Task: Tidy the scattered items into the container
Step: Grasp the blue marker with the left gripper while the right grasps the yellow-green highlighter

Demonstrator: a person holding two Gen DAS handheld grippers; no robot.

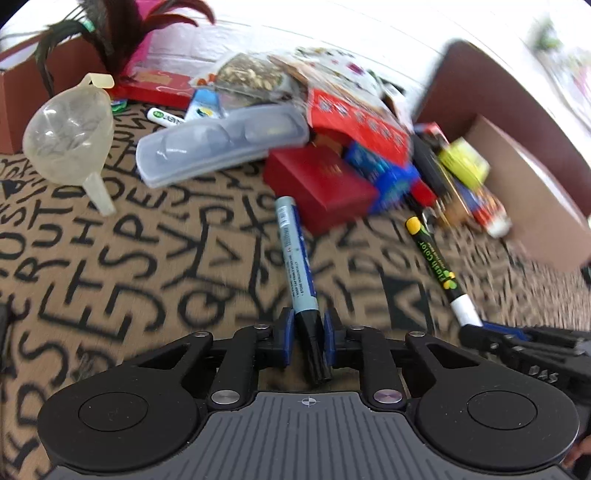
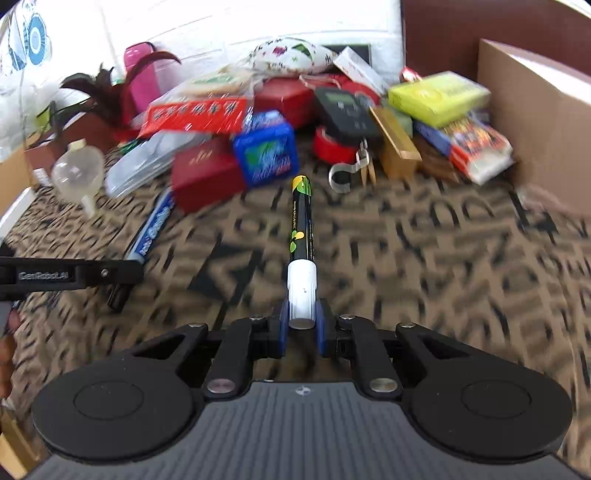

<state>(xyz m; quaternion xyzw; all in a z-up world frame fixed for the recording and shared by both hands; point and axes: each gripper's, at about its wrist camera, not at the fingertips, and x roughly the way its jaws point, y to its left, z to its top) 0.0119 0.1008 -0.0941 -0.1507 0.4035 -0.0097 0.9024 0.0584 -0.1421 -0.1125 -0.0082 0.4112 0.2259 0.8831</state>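
My left gripper point(image 1: 309, 324) is shut on a blue-grey marker point(image 1: 295, 254), its black end between the blue pads and its barrel pointing away over the lettered cloth. My right gripper point(image 2: 301, 320) is shut on the white end of a black "Flash Color" chalk marker point(image 2: 300, 221). The same chalk marker point(image 1: 437, 267) shows in the left wrist view, with the right gripper's body point(image 1: 524, 347) at its lower end. In the right wrist view the blue marker point(image 2: 153, 230) and the left gripper's arm point(image 2: 70, 275) sit at the left edge. A brown cardboard box point(image 2: 535, 122) stands open at the right.
A pile of items lies ahead: a clear funnel point(image 1: 68, 140), a grey plastic case point(image 1: 221, 142), a red box point(image 1: 321, 184), a blue box point(image 2: 266, 153), a red tape roll point(image 2: 332, 147), a yellow-green packet point(image 2: 439, 94), feathers point(image 1: 110, 33). Patterned cloth point(image 2: 424, 258) covers the table.
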